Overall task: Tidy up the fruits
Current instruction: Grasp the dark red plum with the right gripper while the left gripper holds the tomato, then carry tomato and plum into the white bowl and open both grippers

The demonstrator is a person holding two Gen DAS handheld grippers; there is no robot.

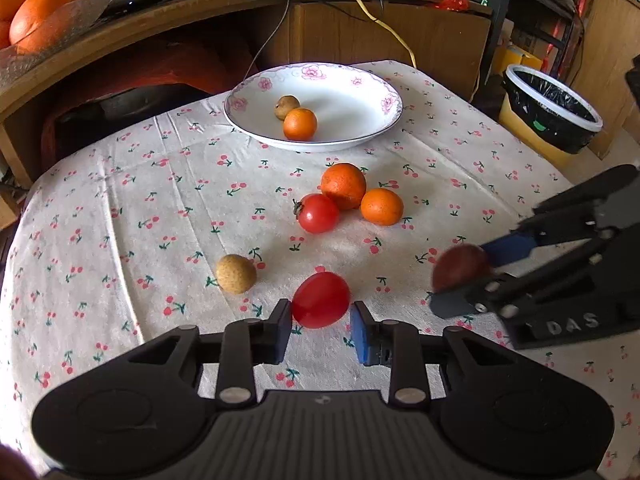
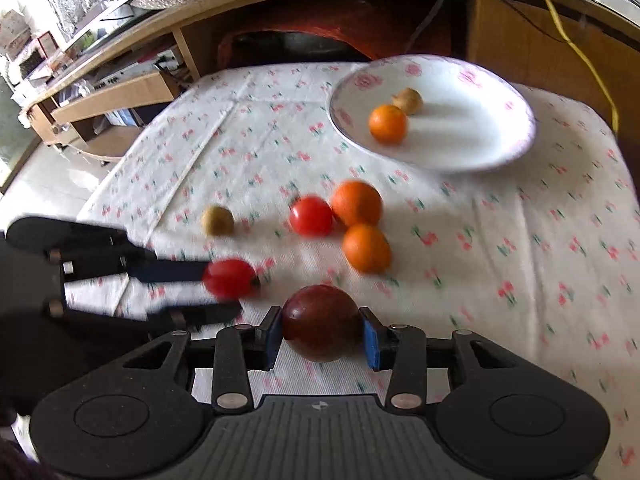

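My left gripper (image 1: pixel 320 322) is open around a red cherry tomato (image 1: pixel 320 299) on the cloth; the right pad stands a little off it. My right gripper (image 2: pixel 322 334) is shut on a dark red round fruit (image 2: pixel 322 328), also seen in the left wrist view (image 1: pixel 460 266). A white floral plate (image 1: pixel 352 80) at the far side holds a small orange (image 1: pixel 300 124) and a brown longan (image 1: pixel 286 106). Two oranges (image 1: pixel 343 185) (image 1: pixel 381 206), a round tomato (image 1: pixel 318 213) and another longan (image 1: pixel 235 273) lie loose mid-table.
The table wears a cherry-print cloth (image 1: pixel 140 220). A wooden desk (image 1: pixel 180 28) with cables stands behind, with a glass bowl of big oranges (image 1: pixel 36 12) on it. A black-lined bin (image 1: pixel 548 112) sits beyond the table's right edge.
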